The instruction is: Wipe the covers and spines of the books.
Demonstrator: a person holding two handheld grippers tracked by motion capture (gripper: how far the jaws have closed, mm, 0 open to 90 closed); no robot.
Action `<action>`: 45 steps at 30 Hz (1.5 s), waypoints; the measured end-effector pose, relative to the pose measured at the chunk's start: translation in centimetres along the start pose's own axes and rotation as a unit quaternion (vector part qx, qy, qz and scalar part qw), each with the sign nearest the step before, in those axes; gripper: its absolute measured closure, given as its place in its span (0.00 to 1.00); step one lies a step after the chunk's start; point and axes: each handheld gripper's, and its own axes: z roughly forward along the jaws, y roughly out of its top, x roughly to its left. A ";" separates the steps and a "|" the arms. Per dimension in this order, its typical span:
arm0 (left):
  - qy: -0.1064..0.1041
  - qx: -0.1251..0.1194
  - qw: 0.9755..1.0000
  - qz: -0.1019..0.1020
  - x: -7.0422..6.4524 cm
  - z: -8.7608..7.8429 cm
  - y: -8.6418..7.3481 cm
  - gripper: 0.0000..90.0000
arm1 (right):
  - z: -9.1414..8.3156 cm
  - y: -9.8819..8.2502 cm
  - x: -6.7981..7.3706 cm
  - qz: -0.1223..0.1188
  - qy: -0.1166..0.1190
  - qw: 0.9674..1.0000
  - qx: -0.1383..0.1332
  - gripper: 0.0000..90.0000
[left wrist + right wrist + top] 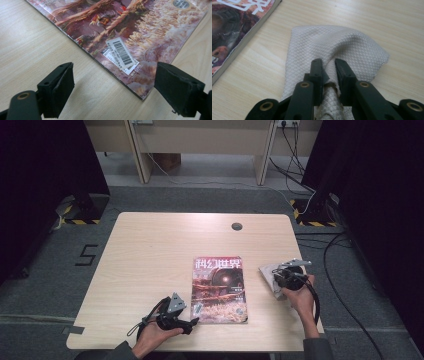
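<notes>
A magazine with a reddish cover lies flat on the wooden table, slightly right of centre. Its near corner, with a barcode sticker, lies just ahead of my left gripper, whose jaws stand wide open on either side of that corner without touching it. In the high view the left gripper rests at the magazine's lower left corner. A pale, diamond-weave cloth lies to the right of the magazine. My right gripper is shut on a bunched fold of the cloth; the high view shows the right gripper near the table's right edge.
A round cable hole sits near the table's far edge. Bare tabletop stretches left of and beyond the magazine. Cables trail over the grey floor to the right, and a wooden desk stands beyond the table.
</notes>
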 end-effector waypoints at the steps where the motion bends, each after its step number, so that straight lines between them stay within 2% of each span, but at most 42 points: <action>1: 0.000 0.000 1.000 0.001 0.0 0.0 0.0 0.17 | 0.1 0.0 -0.1 -0.001 -0.002 1.000 0.001 0.85; 9: -0.001 0.001 1.000 0.000 0.0 0.1 0.0 0.17 | 1.1 -0.7 -0.5 -0.004 -0.011 1.000 0.028 0.82; 13: -0.001 0.000 1.000 0.001 0.0 0.0 0.0 0.17 | 1.1 -0.7 -0.7 0.007 -0.017 0.999 0.027 0.71; 15: -0.003 0.002 1.000 0.003 -0.1 0.1 0.0 0.17 | 0.9 -0.6 -0.6 0.014 -0.022 0.999 0.021 0.64; 18: -0.004 0.004 1.000 0.006 -0.2 0.1 0.0 0.17 | 0.2 0.1 -0.1 0.013 -0.028 0.999 -0.011 0.59; 19: -0.005 0.004 1.000 0.007 -0.2 0.2 0.0 0.17 | -0.1 0.3 0.2 0.012 -0.024 0.999 -0.021 0.58; 21: -0.009 0.008 1.000 0.010 -0.3 0.3 -0.1 0.17 | -0.5 0.8 0.9 0.014 -0.001 0.999 -0.040 0.56; 23: -0.008 0.010 1.000 0.012 -0.4 0.5 -0.1 0.17 | -0.5 1.1 1.7 0.005 0.022 0.999 -0.045 0.55; 28: -0.009 0.013 1.000 0.016 -0.5 0.6 -0.1 0.17 | 0.0 1.7 4.5 -0.026 0.057 0.997 -0.033 0.51; 33: -0.005 0.017 1.000 0.017 -0.6 0.7 -0.2 0.17 | 1.1 1.7 6.9 -0.060 0.084 0.995 -0.009 0.50; 38: -0.002 0.019 1.000 0.015 -0.5 0.7 -0.2 0.17 | 2.1 1.4 9.0 -0.070 0.110 0.991 0.010 0.50; 41: -0.001 0.023 1.000 0.012 -0.4 0.7 -0.2 0.16 | 2.6 1.3 9.7 -0.077 0.115 0.990 0.018 0.50; 45: 0.003 0.024 1.000 0.004 -0.2 0.5 -0.3 0.16 | 2.9 1.2 10.2 -0.062 0.138 0.988 0.019 0.49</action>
